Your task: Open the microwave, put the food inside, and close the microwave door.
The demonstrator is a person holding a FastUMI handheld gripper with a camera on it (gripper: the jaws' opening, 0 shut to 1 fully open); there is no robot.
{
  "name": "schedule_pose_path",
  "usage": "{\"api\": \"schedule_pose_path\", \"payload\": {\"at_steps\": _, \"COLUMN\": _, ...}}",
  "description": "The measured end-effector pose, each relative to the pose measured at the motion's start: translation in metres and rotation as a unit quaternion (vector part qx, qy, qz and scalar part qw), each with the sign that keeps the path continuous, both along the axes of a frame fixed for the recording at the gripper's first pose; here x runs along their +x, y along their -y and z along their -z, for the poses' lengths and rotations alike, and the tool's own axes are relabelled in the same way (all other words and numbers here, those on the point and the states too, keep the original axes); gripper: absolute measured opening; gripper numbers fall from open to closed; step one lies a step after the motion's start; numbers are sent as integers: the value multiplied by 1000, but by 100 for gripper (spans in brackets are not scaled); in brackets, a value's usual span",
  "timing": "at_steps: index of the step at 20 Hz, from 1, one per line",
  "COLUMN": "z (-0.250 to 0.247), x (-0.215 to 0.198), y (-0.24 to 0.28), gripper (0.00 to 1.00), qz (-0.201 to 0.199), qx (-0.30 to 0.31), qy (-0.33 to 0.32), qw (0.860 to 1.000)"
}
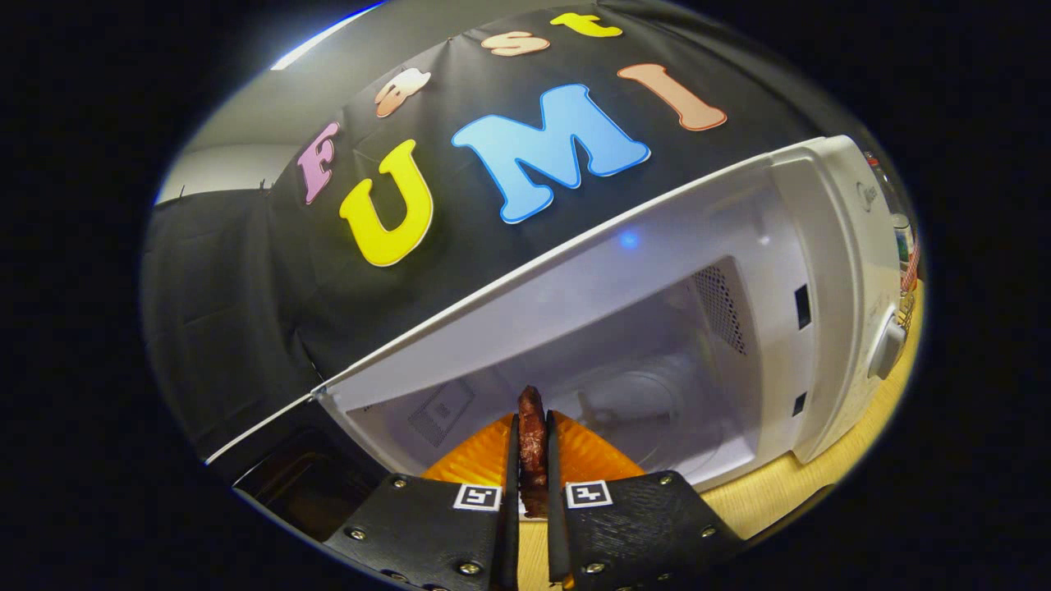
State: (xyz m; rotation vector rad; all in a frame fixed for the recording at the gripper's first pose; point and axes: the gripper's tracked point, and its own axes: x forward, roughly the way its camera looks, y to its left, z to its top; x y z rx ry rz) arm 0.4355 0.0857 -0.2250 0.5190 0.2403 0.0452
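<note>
- While clenched on a dark reddish-brown strip of food (532, 439) at lower centre, the gripper (532, 460) carries it toward the cavity.
- White microwave (829, 271), centre right: door (304, 484) open, ready for loading.

The gripper (532, 447) covers the lower part of the dark red food (532, 435), so only the food's top end and a thin strip between the two pressing fingers can be seen. The open microwave (829, 271) hides part of its own glass turntable (636, 402) behind the food, and its open door (287, 484) is dark and cut off at the edge. Small things beyond the microwave's knob (887, 349) are too blurred to name.
</note>
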Motion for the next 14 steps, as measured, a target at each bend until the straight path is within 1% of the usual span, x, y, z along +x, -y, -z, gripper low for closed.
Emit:
{"api": "schedule_pose_path", "payload": {"at_steps": 2, "z": 3, "x": 16, "y": 1, "gripper": 14, "qz": 16, "qx": -6, "qy": 8, "qw": 1000}}
{"api": "schedule_pose_path", "payload": {"at_steps": 4, "z": 11, "x": 30, "y": 0, "gripper": 14, "qz": 26, "qx": -31, "qy": 18, "qw": 999}}
{"api": "schedule_pose_path", "payload": {"at_steps": 8, "z": 19, "x": 42, "y": 13, "gripper": 14, "qz": 49, "qx": -76, "qy": 34, "qw": 995}}
{"api": "schedule_pose_path", "payload": {"at_steps": 9, "z": 24, "x": 43, "y": 19, "gripper": 18, "qz": 62, "qx": -98, "qy": 31, "qw": 993}}
{"api": "schedule_pose_path", "payload": {"at_steps": 10, "z": 31, "x": 47, "y": 27, "gripper": 24, "qz": 70, "qx": -114, "qy": 26, "qw": 991}}
{"api": "schedule_pose_path", "payload": {"at_steps": 12, "z": 38, "x": 49, "y": 36, "gripper": 32, "qz": 78, "qx": -115, "qy": 13, "qw": 990}}
{"api": "schedule_pose_path", "payload": {"at_steps": 13, "z": 41, "x": 49, "y": 41, "gripper": 32, "qz": 84, "qx": -117, "qy": 6, "qw": 990}}
{"api": "schedule_pose_path", "payload": {"at_steps": 14, "z": 45, "x": 51, "y": 45, "gripper": 36, "qz": 89, "qx": -119, "qy": 0, "qw": 989}}
